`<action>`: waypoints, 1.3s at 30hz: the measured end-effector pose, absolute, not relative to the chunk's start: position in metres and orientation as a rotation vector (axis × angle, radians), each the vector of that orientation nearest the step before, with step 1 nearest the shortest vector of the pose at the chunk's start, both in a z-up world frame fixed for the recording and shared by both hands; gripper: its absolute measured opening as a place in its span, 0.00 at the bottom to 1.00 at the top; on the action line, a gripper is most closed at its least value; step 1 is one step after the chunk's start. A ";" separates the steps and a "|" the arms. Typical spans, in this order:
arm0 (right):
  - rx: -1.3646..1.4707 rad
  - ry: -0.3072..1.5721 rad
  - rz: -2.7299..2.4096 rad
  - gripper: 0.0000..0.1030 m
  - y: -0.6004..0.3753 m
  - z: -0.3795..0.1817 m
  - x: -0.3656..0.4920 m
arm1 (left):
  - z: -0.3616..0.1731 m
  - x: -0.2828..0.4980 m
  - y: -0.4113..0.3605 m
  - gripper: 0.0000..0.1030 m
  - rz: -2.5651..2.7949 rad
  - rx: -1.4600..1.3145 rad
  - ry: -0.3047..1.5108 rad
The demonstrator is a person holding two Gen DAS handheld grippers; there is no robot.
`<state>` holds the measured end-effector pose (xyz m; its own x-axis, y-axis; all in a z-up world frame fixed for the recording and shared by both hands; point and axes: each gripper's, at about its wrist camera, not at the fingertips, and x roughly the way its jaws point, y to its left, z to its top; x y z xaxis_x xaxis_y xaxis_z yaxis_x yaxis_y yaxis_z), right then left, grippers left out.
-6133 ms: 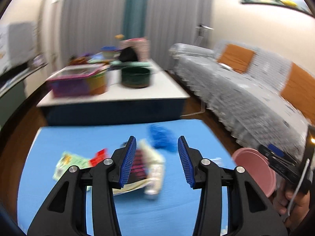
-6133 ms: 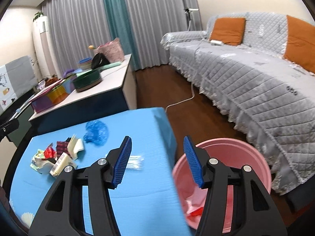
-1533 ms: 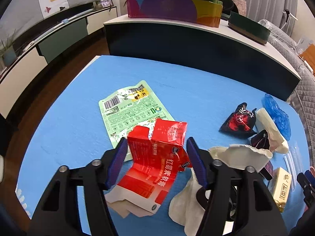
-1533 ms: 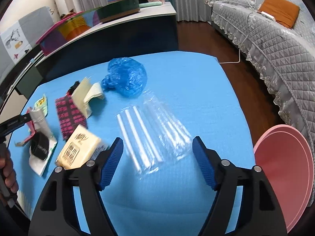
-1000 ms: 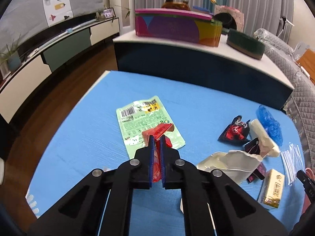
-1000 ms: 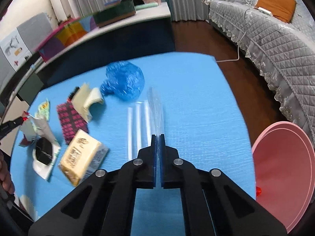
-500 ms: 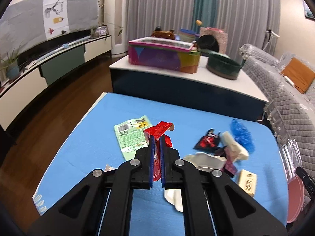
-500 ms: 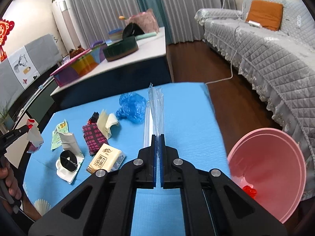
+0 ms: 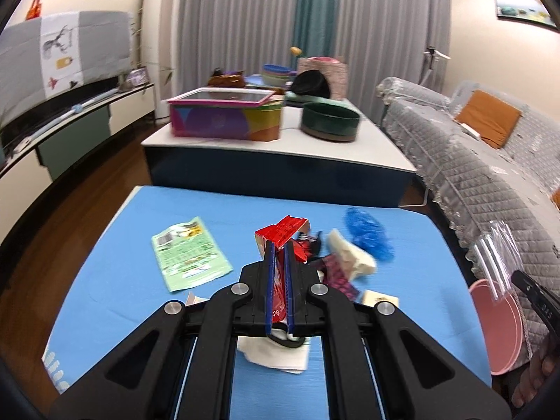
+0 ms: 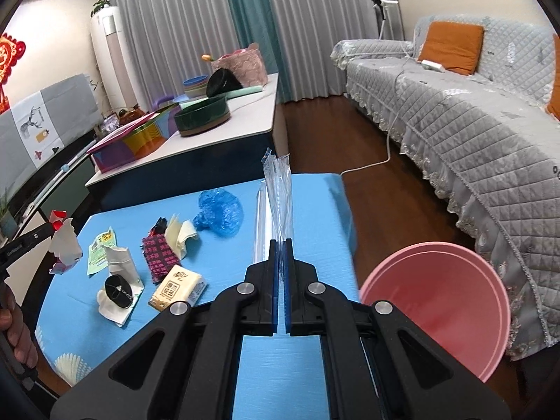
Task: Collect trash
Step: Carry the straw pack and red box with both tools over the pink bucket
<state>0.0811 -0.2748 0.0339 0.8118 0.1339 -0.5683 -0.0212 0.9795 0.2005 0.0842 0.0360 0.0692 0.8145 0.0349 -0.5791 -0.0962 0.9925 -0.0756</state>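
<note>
My left gripper is shut on a torn red carton, held above the blue table. In the right wrist view that carton hangs at the far left. My right gripper is shut on a clear plastic wrapper, lifted off the table. The same wrapper shows at the right edge of the left wrist view. A pink bucket stands on the floor to the right of the table. Its rim is partly seen from the left.
On the table lie a green packet, a crumpled blue bag, a yellow tissue pack, a dark patterned wrapper, a cream wrapper and white paper with a black lid. A grey sofa stands right; a cluttered white table stands behind.
Both grippers have risen and drawn back from the table, each with its piece of trash. The views now tilt up to take in more of the room, and the pink bucket shows more fully.
</note>
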 end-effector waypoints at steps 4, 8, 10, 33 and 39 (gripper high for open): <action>0.195 0.608 0.058 0.02 -0.288 0.036 0.076 | 0.069 0.085 0.019 0.05 0.027 -0.096 0.613; 0.204 0.596 0.032 0.02 -0.301 0.038 0.072 | 0.067 0.087 -0.003 0.05 -0.031 -0.077 0.605; 0.207 0.592 0.018 0.02 -0.307 0.038 0.070 | 0.066 0.087 -0.012 0.05 -0.053 -0.072 0.604; 0.240 0.551 -0.188 0.02 -0.398 0.035 0.036 | 0.050 0.094 -0.126 0.05 -0.352 -0.022 0.572; 0.253 0.556 -0.236 0.02 -0.419 0.030 0.027 | 0.048 0.092 -0.158 0.05 -0.439 -0.014 0.575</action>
<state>0.0274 -0.4195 0.0304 0.8239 -0.1512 -0.5462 0.2872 0.9422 0.1724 0.0922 -0.1582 0.0485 0.7494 -0.4056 -0.5233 0.3979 0.9076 -0.1338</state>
